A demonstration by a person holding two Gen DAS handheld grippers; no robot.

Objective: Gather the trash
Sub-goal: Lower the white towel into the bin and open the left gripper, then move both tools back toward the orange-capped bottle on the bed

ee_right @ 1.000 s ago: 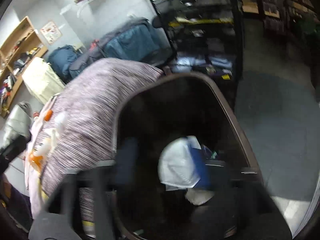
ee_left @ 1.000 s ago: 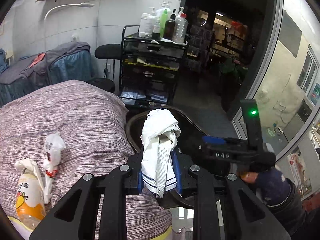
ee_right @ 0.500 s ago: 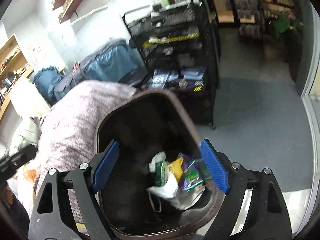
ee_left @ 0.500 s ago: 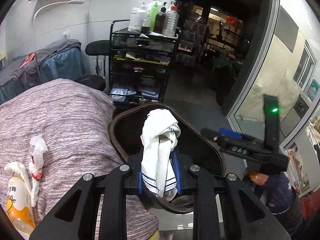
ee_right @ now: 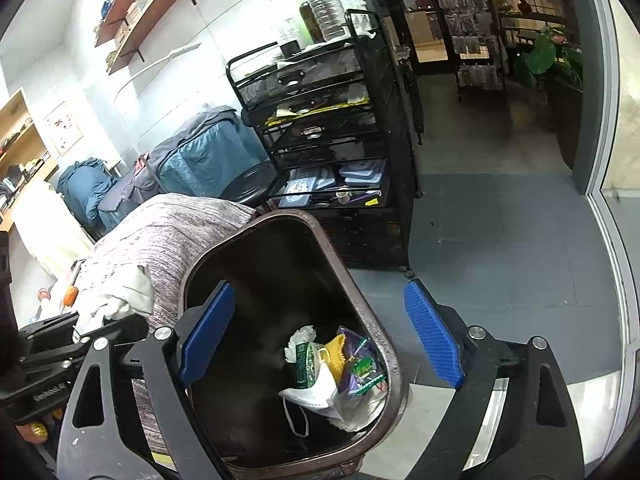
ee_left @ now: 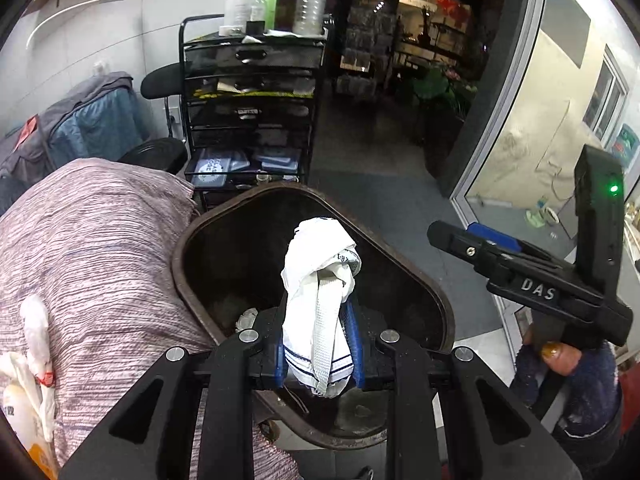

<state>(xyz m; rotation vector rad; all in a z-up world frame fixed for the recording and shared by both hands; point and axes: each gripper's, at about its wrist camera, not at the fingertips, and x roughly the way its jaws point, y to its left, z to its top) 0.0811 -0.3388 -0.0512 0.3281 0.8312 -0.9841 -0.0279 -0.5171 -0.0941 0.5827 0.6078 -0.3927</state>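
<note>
Left gripper clamped on a crumpled white cloth, blue pads pressing both sides, cloth sticking up above the fingers. Held right over the open mouth of the brown bin. Right gripper jaws wide apart, just been opening, nothing between the pads; bin rim and floor visible through the gap. Inside the bin, low at the near side: white face mask, green and purple wrappers, crumpled tissue. Striped pinkish blanket just beside the bin, with a plastic bag and an orange-labelled bottle lying on it. Black wire cart behind the bin.
</note>
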